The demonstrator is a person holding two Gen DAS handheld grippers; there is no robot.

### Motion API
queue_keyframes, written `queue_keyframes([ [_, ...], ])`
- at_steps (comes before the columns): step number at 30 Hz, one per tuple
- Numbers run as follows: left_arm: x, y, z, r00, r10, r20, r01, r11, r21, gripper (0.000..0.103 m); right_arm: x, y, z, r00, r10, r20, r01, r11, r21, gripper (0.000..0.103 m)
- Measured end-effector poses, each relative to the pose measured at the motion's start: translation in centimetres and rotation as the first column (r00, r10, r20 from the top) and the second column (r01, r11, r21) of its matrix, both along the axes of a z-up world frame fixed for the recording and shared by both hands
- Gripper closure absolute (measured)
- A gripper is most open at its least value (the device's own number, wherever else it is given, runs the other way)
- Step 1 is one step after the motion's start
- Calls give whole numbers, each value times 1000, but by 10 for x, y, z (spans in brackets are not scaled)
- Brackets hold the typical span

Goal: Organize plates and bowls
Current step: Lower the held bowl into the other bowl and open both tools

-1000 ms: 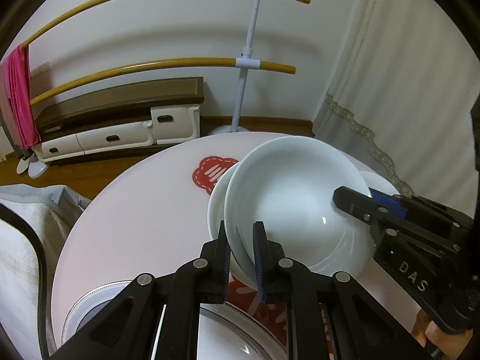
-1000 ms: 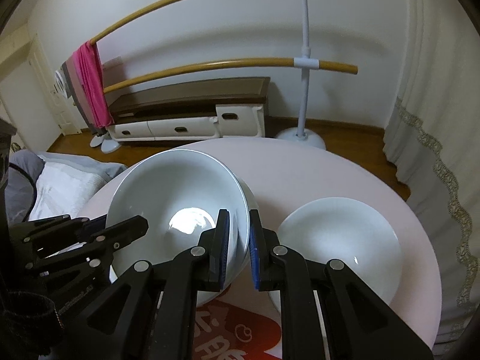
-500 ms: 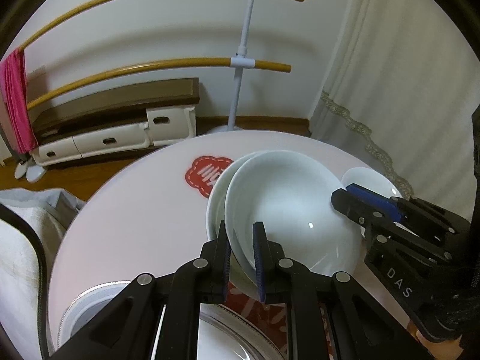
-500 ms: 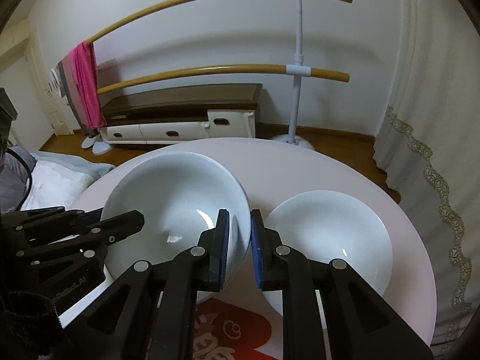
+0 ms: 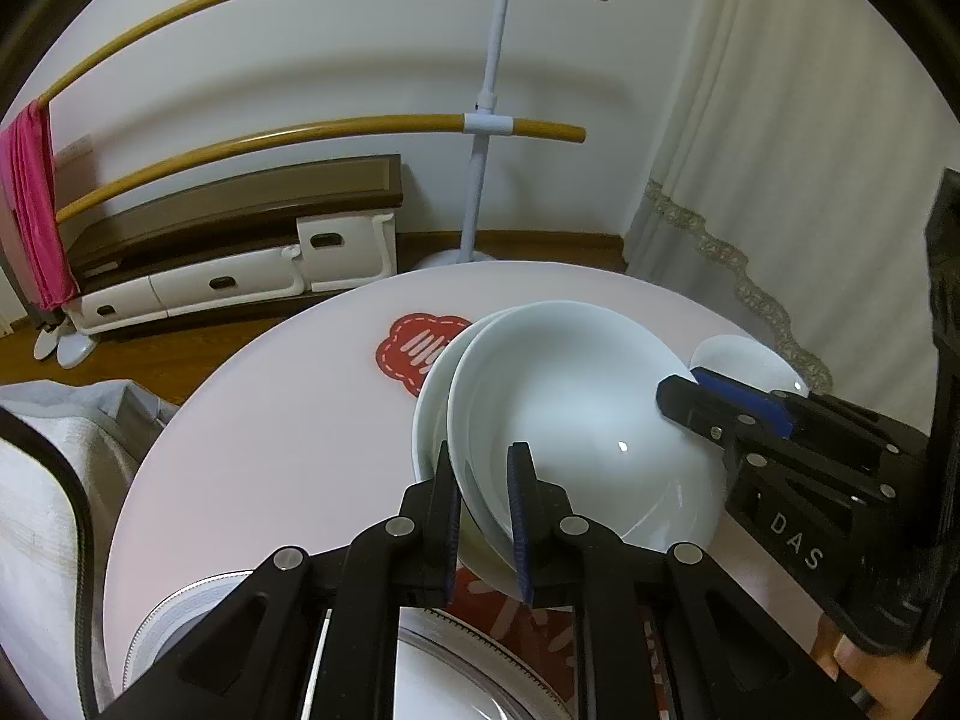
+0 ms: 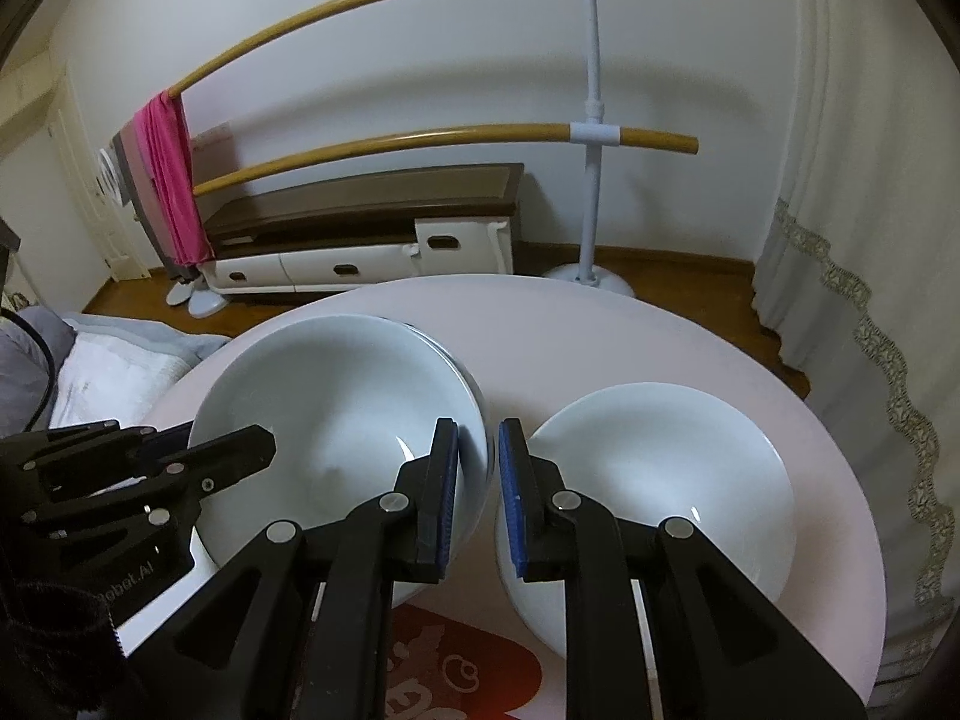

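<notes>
Two white bowls sit nested on the round pale table (image 5: 270,420). The top bowl (image 5: 576,420) (image 6: 336,420) lies slightly askew in the lower bowl (image 5: 429,414), whose rim shows at its left. My left gripper (image 5: 484,480) (image 6: 210,438) grips the top bowl's near rim and its jaws are just opening. On the opposite rim my right gripper (image 6: 478,480) (image 5: 696,396) is shut. A third white bowl (image 6: 654,498) (image 5: 744,360) stands alone to the right.
A silver-rimmed plate (image 5: 480,666) and another rimmed dish (image 5: 168,618) lie under my left gripper at the table's near edge. A red sticker (image 5: 420,348) and a red mat (image 6: 456,660) mark the tabletop. A clothes rack (image 6: 591,120), low cabinet and curtain stand beyond.
The top bowl has come down from a raised tilt and sits lower in the bowl beneath. Both grippers stay on its rim.
</notes>
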State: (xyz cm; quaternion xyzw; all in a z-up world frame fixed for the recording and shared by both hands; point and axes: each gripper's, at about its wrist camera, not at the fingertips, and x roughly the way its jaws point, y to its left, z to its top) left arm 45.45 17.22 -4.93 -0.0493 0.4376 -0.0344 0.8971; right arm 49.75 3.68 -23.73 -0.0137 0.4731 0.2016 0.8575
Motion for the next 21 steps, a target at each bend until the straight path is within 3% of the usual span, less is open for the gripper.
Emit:
queue_keyframes([
  [6, 2, 4, 3, 1000, 18, -11, -18, 1000, -13, 87, 15, -5, -5, 997, 3, -81, 3, 997, 83, 89],
  [21, -1, 8, 7, 1000, 21, -14, -22, 999, -45, 85, 25, -3, -7, 995, 5, -104, 4, 997, 83, 87],
])
